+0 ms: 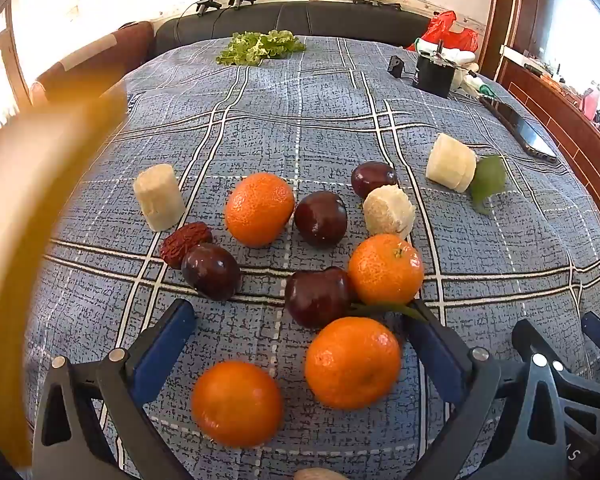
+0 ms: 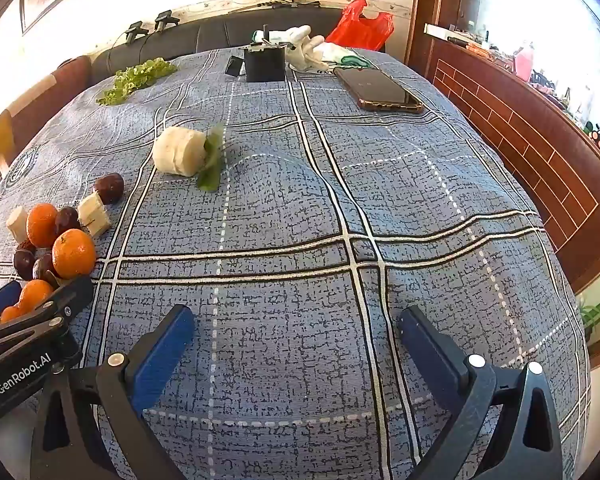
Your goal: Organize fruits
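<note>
In the left wrist view, several oranges (image 1: 259, 209) and dark plums (image 1: 320, 218) lie loose on the blue plaid cloth (image 1: 300, 120). With them are a wrinkled red date (image 1: 185, 242) and white peeled pieces (image 1: 159, 202). One more white piece (image 1: 451, 162) rests beside a green leaf (image 1: 488, 178). My left gripper (image 1: 298, 312) is open and tilted down. Two oranges (image 1: 352, 362) and a plum (image 1: 318, 297) lie between its blue pads, which press on nothing. My right gripper (image 2: 295, 316) stands open over bare cloth, to the right of the fruit cluster (image 2: 74, 253).
Lettuce (image 1: 260, 48) lies at the far end of the cloth. A black box (image 2: 265, 64), white gloves (image 2: 304, 46), a red bag (image 2: 360, 26) and a phone (image 2: 380, 90) sit far right. A wooden cabinet (image 2: 520, 140) borders the right side. A blurred yellow shape (image 1: 40, 200) fills the left wrist view's left edge.
</note>
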Action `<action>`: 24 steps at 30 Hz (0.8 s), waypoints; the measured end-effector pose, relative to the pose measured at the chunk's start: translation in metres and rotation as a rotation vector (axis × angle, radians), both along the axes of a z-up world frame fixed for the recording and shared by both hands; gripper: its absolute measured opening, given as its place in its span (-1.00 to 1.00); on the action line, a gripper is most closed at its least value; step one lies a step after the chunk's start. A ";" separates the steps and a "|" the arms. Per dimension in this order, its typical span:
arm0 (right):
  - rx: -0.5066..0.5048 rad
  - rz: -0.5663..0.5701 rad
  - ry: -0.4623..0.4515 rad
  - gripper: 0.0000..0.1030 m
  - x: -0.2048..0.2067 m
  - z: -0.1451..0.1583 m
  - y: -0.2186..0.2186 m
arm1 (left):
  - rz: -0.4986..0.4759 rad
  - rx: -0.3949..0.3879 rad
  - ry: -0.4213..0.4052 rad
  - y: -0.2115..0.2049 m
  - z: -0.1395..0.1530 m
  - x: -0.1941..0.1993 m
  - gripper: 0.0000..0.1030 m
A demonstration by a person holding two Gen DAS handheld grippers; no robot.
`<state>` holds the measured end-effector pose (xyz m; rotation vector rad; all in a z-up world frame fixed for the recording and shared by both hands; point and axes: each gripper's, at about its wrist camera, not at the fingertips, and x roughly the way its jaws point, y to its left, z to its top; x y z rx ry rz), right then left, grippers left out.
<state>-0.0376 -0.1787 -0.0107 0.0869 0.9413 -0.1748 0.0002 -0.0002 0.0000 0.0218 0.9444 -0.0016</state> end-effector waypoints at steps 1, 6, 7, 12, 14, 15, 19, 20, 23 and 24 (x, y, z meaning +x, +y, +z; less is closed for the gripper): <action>-0.001 0.000 0.001 1.00 0.000 0.000 0.000 | 0.000 0.001 0.001 0.000 0.000 0.000 1.00; 0.002 0.000 0.003 1.00 0.000 0.000 0.000 | 0.000 -0.009 -0.005 -0.001 0.000 -0.001 1.00; 0.001 0.000 0.003 1.00 0.000 0.000 0.000 | 0.000 -0.011 -0.005 -0.001 0.000 -0.001 1.00; 0.001 0.000 0.003 1.00 0.000 0.000 0.000 | 0.000 -0.014 -0.003 0.000 0.000 0.000 1.00; 0.002 0.000 0.003 1.00 0.000 0.000 0.000 | 0.000 -0.014 -0.003 0.000 0.000 0.000 1.00; 0.002 0.000 0.003 1.00 0.000 0.000 0.000 | 0.000 -0.014 -0.003 0.000 0.000 0.000 1.00; 0.002 0.000 0.003 1.00 0.000 0.000 0.000 | 0.000 -0.015 -0.003 0.000 0.000 0.000 1.00; 0.002 0.000 0.003 1.00 0.000 0.000 0.000 | 0.000 -0.015 -0.003 0.000 0.000 0.000 1.00; 0.002 0.000 0.003 1.00 0.000 0.000 0.000 | 0.000 -0.015 -0.003 0.000 0.000 0.000 1.00; 0.002 0.000 0.003 1.00 0.000 0.000 0.000 | 0.000 -0.015 -0.003 0.000 0.000 0.000 1.00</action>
